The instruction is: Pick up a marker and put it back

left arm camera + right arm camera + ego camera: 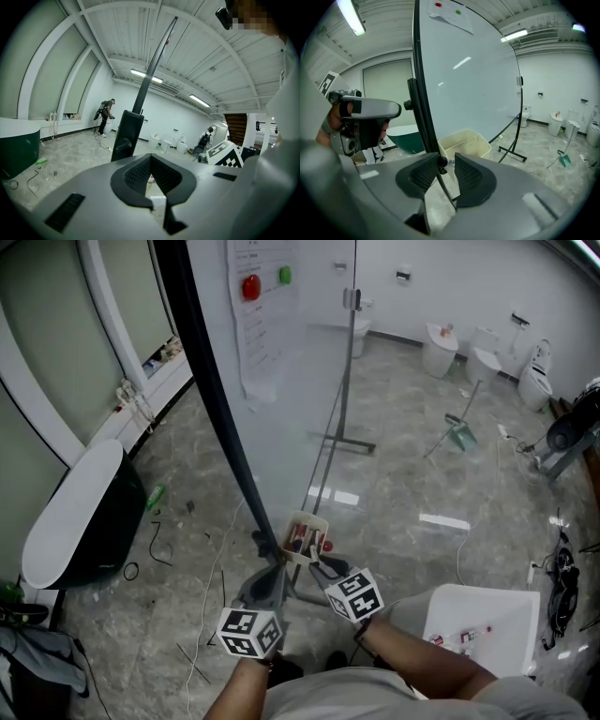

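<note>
Right gripper [445, 164], jaws spread, sits just beside the tray [469, 142] holding markers [300, 541].

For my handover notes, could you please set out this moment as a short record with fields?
Board: whiteboard on a stand, red magnet and green magnet on its face
Tray: cream tray at the board's foot, markers inside
Left gripper: jaws together at the tips, nothing held
Right gripper: jaws apart just short of the tray; a dark-ended piece, probably a marker, sits between the tips
Side: white table at the person's right, more markers on it
</note>
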`<action>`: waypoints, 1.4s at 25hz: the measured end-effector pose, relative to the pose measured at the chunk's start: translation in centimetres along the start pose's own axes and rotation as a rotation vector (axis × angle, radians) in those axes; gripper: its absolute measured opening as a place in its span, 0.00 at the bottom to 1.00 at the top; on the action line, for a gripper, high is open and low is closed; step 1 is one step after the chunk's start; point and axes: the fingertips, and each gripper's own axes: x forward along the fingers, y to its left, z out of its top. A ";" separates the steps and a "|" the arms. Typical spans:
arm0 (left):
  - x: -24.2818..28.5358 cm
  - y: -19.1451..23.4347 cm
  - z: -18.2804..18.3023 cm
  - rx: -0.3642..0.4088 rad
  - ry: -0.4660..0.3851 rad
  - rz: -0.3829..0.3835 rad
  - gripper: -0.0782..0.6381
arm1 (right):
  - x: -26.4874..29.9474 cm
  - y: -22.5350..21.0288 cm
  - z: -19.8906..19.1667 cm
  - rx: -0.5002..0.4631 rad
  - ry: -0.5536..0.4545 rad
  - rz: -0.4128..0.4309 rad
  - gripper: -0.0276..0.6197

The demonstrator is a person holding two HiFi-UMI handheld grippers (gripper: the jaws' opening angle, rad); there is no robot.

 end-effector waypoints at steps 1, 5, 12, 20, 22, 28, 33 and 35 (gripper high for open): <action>0.0 0.0 0.0 -0.001 0.000 0.000 0.11 | -0.1 0.0 -0.1 0.002 -0.001 0.003 0.22; 0.0 -0.5 -0.1 -0.004 -0.002 -0.003 0.11 | -0.6 0.1 -0.2 0.007 -0.005 0.007 0.24; -0.4 -1.9 0.3 0.011 -0.022 -0.009 0.11 | -3.2 0.5 1.8 -0.026 -0.071 0.008 0.19; -0.5 -5.0 2.6 0.057 -0.067 -0.039 0.11 | -8.5 2.1 7.1 -0.073 -0.217 0.040 0.06; -0.7 -6.0 3.2 0.073 -0.072 -0.044 0.11 | -10.2 2.6 8.4 -0.083 -0.249 0.056 0.05; -1.7 -8.6 6.2 0.125 -0.099 -0.036 0.11 | -15.5 3.7 12.5 -0.122 -0.358 0.069 0.05; -2.1 -10.4 7.6 0.143 -0.123 -0.042 0.11 | -17.5 3.8 13.3 -0.137 -0.386 0.069 0.05; -2.3 -10.9 7.8 0.148 -0.129 -0.043 0.11 | -17.9 3.8 13.3 -0.132 -0.392 0.071 0.05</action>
